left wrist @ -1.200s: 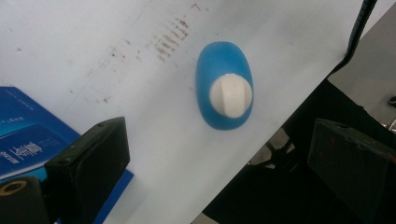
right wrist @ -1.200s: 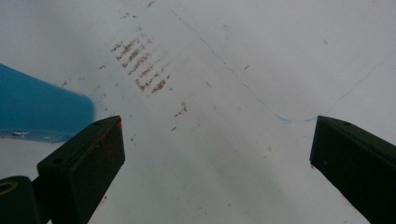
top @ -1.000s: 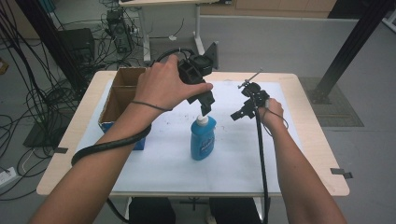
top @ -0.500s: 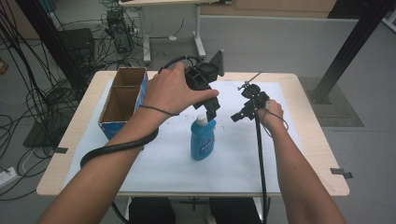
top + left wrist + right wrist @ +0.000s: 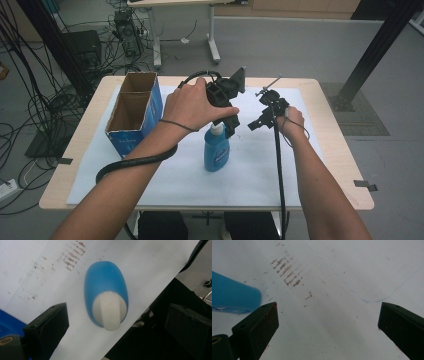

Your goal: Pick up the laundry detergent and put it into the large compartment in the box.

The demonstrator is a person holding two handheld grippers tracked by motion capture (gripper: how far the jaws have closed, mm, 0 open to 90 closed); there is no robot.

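A blue bottle with a white cap stands upright on the white sheet in mid-table. My left gripper hangs just above and beside the cap, pointing down. In the left gripper view I look straight down on the bottle and its cap, and the left gripper is open, its jaws wide on either side and clear of the cap. My right gripper hovers to the bottle's right. The right gripper is open over bare sheet, with the bottle at the left edge.
An open blue cardboard box with two compartments stands at the table's left, near the bottle. Brown smudges mark the sheet. Cables trail from both grippers across the table; the table's right side lies beyond the right hand.
My left gripper has shifted slightly right and tipped steeper over the bottle's cap. The bottle and the right gripper have stayed in place.
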